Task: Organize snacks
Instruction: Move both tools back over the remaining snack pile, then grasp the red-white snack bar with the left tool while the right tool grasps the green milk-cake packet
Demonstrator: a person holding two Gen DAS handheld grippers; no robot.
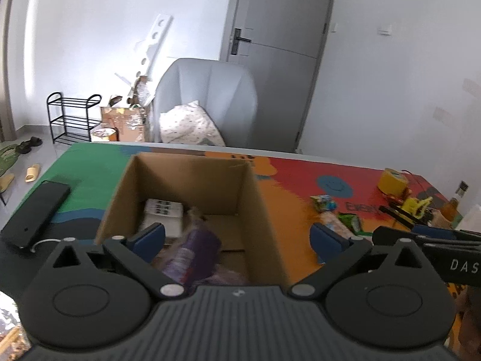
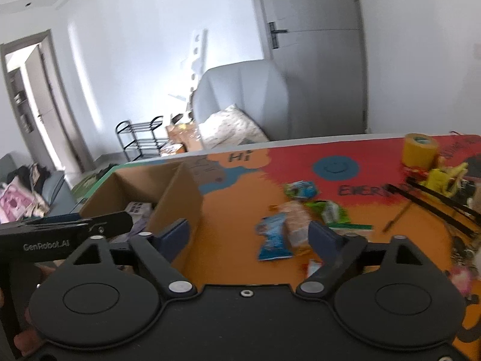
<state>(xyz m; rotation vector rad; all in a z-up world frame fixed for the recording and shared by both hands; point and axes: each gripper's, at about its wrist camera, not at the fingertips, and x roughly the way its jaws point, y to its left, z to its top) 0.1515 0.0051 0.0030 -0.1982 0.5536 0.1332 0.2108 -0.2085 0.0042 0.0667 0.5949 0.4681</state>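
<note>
An open cardboard box [image 1: 192, 180] stands on the colourful table mat. Inside lie a white packet [image 1: 163, 210] and a purple snack packet [image 1: 192, 252], blurred. My left gripper [image 1: 237, 237] is open and empty above the box's near edge. My right gripper [image 2: 249, 234] is open and empty over the orange mat, just right of the box [image 2: 180, 192]. Loose snacks lie ahead of it: a blue packet [image 2: 273, 237], a clear pale packet [image 2: 296, 219], a green packet [image 2: 330, 210] and a small blue-green packet [image 2: 300, 188]. The left gripper's body [image 2: 60, 234] shows at the left.
A yellow tape roll [image 2: 419, 152] and a yellow toy [image 2: 442, 177] with black strips sit at the mat's far right. A black phone-like device [image 1: 36, 213] lies left of the box. Beyond the table are a grey armchair [image 1: 207, 96], a shoe rack [image 1: 72, 117] and a door.
</note>
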